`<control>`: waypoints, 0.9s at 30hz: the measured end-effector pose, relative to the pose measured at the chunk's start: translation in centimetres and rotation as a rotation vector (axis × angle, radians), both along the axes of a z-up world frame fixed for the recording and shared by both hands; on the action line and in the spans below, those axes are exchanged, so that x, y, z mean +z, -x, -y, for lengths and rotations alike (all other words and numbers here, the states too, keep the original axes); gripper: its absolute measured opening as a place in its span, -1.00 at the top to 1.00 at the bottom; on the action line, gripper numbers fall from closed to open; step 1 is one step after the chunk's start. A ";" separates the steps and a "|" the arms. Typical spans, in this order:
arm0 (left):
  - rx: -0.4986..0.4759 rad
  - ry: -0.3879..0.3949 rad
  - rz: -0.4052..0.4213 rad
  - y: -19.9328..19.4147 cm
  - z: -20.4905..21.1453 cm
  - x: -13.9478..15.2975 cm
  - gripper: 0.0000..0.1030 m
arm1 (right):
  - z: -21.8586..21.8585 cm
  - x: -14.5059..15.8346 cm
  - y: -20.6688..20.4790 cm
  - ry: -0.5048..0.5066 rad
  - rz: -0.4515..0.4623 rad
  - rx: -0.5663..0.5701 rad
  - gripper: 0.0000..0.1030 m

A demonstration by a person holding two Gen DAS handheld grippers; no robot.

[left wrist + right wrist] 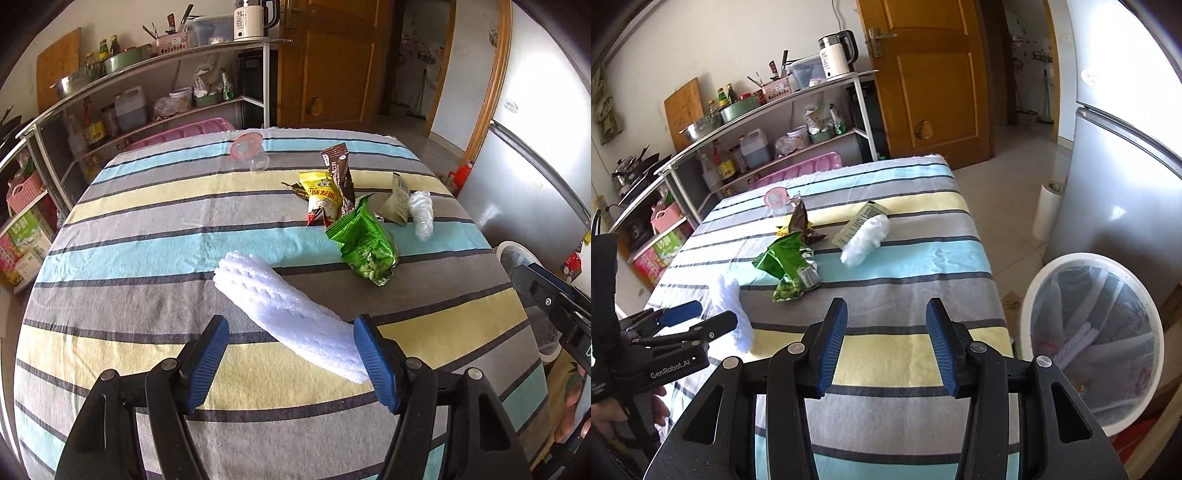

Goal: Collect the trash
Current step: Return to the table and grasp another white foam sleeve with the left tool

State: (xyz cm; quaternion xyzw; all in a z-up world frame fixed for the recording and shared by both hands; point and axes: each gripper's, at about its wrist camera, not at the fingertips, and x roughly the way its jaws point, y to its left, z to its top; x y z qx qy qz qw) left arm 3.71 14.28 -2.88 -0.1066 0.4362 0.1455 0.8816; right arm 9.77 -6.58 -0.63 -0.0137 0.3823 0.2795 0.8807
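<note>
Lying across the near left of the striped table (147, 229), a white foam sleeve (288, 314) runs its near end in between the fingers of the left gripper (291, 363), touching the right-hand pad; the jaws stand apart, not pressing it, so it looks lined up for a pinch rather than held. Further right and farther off, the remaining trash sits bunched together, probably because it was dropped there in one heap: a green snack bag (365, 243) nearest, a yellow wrapper (321, 195) and a brown wrapper (338, 170) behind it, then a pale packet (399, 199) touching a second white foam piece (421, 214). A pink-lidded clear cup (251, 151) lies alone at the far side. The right gripper (886, 345) hangs over the table's near right with its fingers apart and nothing between them. Just beside the table's right edge stands a white bin (1045, 284) lined with a clear bag, placed within easy reach for drops.
</note>
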 end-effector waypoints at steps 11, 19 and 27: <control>0.024 0.126 0.008 -0.5 -2.1 -1.5 -0.40 | -5.1 -1.4 -0.7 0.065 -0.042 0.118 0.11; 0.027 0.141 0.011 0.0 -3.6 -1.3 -0.42 | -6.9 -2.0 -1.6 0.086 -0.068 0.135 0.11; 0.065 0.137 0.008 1.1 -6.4 -1.2 -0.42 | -9.4 -2.2 -1.6 0.129 -0.053 0.219 0.11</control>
